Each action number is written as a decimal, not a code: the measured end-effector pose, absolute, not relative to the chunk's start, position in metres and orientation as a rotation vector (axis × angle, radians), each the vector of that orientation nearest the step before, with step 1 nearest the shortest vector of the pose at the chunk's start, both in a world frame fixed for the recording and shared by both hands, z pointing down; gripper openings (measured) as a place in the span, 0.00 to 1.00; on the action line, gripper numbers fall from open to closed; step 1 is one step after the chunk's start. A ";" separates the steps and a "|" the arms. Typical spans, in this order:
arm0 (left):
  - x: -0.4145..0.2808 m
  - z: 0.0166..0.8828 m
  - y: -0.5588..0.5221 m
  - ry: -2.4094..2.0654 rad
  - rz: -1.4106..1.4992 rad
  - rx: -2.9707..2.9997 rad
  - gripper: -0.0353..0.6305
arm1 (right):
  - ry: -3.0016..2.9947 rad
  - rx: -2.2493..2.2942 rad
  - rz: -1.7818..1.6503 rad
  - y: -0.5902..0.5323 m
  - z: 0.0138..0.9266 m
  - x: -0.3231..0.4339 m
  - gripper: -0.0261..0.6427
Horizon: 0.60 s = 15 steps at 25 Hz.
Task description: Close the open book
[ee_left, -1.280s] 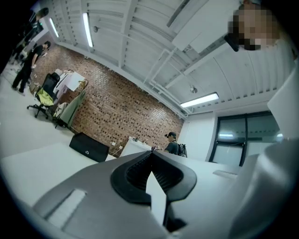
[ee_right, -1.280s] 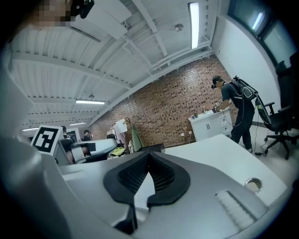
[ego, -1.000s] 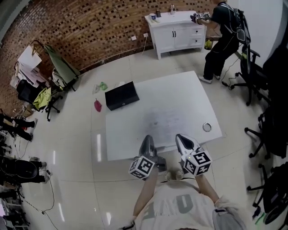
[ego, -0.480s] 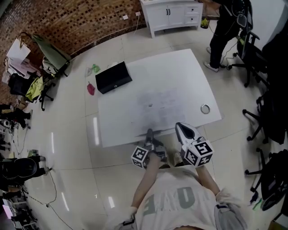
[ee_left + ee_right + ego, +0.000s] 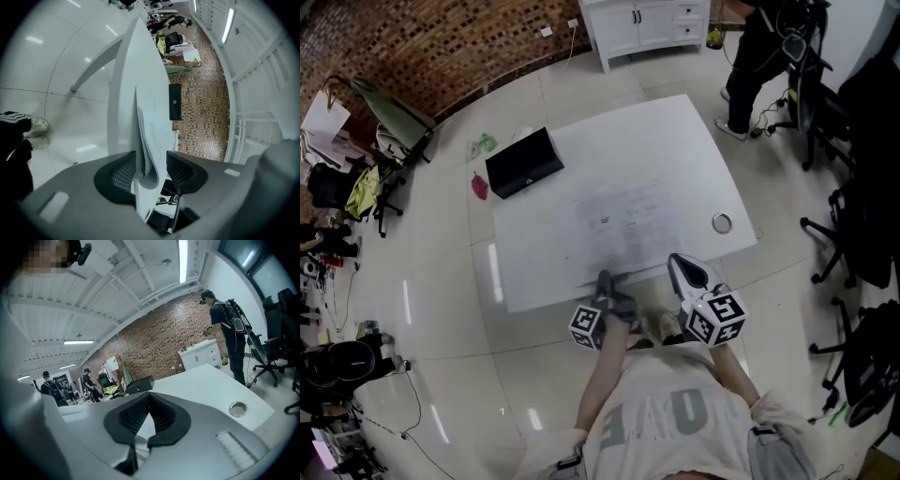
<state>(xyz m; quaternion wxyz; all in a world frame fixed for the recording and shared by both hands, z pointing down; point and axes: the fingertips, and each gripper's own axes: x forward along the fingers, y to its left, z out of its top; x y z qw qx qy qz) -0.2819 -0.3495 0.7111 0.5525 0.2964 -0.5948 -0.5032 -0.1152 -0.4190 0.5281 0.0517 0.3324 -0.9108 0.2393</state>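
The open book (image 5: 619, 223) lies flat on the white table (image 5: 675, 141), its pale printed pages toward the near edge. My left gripper (image 5: 605, 283) is at that near edge, rolled on its side. In the left gripper view its jaws (image 5: 149, 168) are opening, and the table edge and a curled book page (image 5: 151, 140) stand between the pads without being pressed. My right gripper (image 5: 680, 265) hovers to the right at the same edge. In the right gripper view its tips (image 5: 149, 397) meet with nothing held.
A black box (image 5: 523, 161) sits at the table's far left corner and a small metal ring (image 5: 722, 222) near its right edge. A person (image 5: 759, 37) stands by a white cabinet (image 5: 642, 23) beyond. Office chairs (image 5: 853, 216) crowd the right side.
My left gripper has dropped to the table's near edge, rolled onto its side and opened its jaws around the edge. The right gripper has barely shifted.
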 end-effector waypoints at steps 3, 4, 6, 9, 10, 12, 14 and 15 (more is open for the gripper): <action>-0.286 0.712 -0.354 -1.420 -1.189 0.705 0.36 | -2.770 1.017 0.727 -0.422 0.529 -0.116 0.05; -0.286 0.713 -0.355 -1.426 -1.184 0.708 0.35 | -2.770 1.018 0.727 -0.423 0.528 -0.117 0.05; -0.286 0.714 -0.356 -1.444 -1.164 0.716 0.32 | -2.771 1.015 0.726 -0.424 0.528 -0.119 0.05; -0.284 0.718 -0.355 -1.471 -1.114 0.734 0.25 | -2.767 1.006 0.729 -0.423 0.528 -0.122 0.05; -0.284 0.718 -0.355 -1.481 -1.098 0.742 0.22 | -2.765 1.002 0.730 -0.422 0.529 -0.123 0.05; -0.284 0.720 -0.354 -1.504 -1.068 0.757 0.16 | -2.764 0.993 0.733 -0.420 0.531 -0.124 0.05; -0.284 0.720 -0.353 -1.530 -1.044 0.775 0.14 | -2.763 0.987 0.733 -0.417 0.532 -0.124 0.05; -0.283 0.720 -0.352 -1.546 -1.029 0.789 0.14 | -2.763 0.986 0.732 -0.416 0.533 -0.123 0.05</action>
